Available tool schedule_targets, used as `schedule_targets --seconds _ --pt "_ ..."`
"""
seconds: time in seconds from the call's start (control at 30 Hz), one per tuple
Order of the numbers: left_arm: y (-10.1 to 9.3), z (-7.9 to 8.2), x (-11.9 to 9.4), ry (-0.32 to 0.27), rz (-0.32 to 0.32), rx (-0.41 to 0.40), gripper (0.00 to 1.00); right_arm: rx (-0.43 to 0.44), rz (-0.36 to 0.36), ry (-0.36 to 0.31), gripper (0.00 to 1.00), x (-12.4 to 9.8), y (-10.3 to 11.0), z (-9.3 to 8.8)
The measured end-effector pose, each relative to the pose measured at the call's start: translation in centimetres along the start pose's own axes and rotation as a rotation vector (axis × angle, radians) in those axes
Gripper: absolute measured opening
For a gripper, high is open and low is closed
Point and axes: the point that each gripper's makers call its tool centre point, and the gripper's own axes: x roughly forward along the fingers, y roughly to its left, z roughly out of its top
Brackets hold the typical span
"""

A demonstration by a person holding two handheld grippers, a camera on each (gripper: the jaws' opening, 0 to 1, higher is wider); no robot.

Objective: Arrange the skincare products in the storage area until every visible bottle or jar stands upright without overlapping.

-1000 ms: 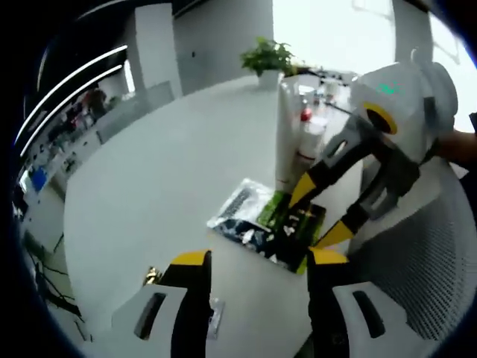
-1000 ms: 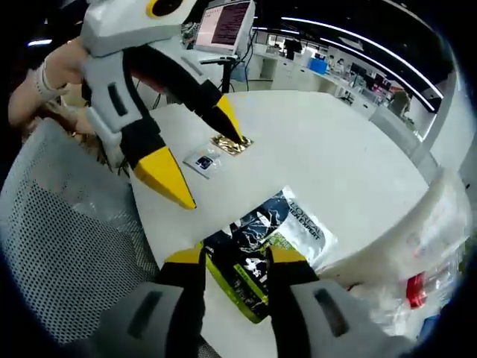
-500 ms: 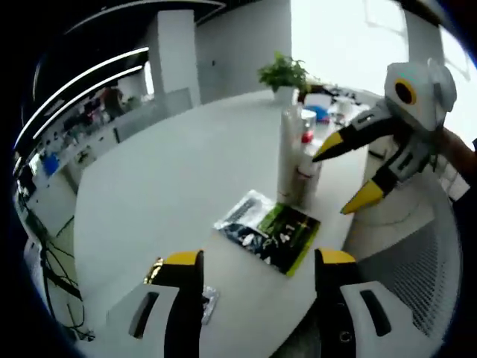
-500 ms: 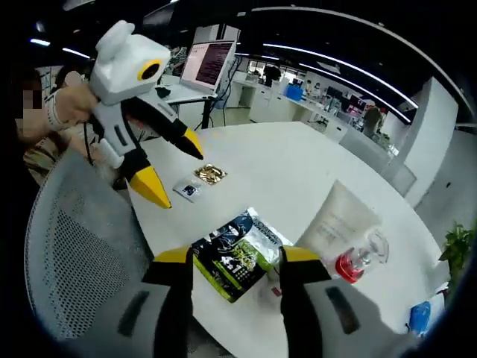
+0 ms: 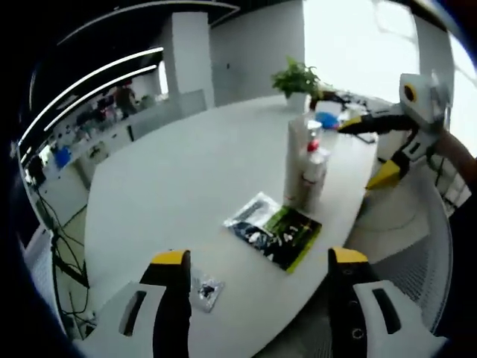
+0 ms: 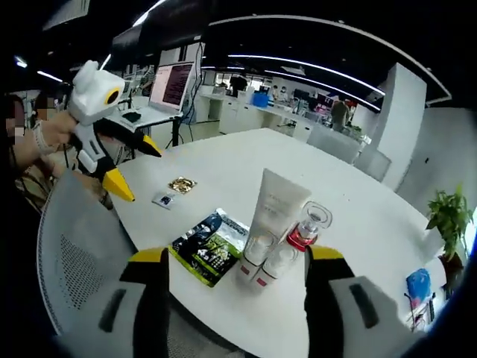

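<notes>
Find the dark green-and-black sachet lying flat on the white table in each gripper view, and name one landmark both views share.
Left gripper view: the sachet lies just below centre, in front of the white tube.
Right gripper view: the sachet lies lower centre-left, left of the tube.
Shared landmark: the potted plant at the table's far edge.
</notes>
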Motion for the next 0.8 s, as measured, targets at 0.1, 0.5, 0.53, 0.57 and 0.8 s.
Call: schedule_targets --seconds 0.1,0.5,0.53,0.57,0.8 --pt "0.0 -0.3 -0.5 -0.003 -0.001 -0.027 0.76 0.029 -0.007 0.001 0.88 -0.2 -0.4 -0.3" --pt "0.4 -1.2 -1.3 0.005 0.002 -0.060 0.87 0.049 -0.018 0.015 1.00 -0.5 -1.3 -0.8" --pt "0.4 -1.2 -1.3 0.004 0.000 -0.060 0.88 0.046 -0.021 0.014 1.00 -0.5 -1.4 -0.7" --pt "0.5 -1.1 -1.3 0.001 -0.001 -0.061 0.88 0.044 -0.020 0.015 1.00 -0.4 -1.5 -0.7" --pt "0.7 -1.3 -0.9 0.006 -0.022 -0.066 0.94 0.037 -0.010 0.027 1.00 0.2 -1.5 -0.6"
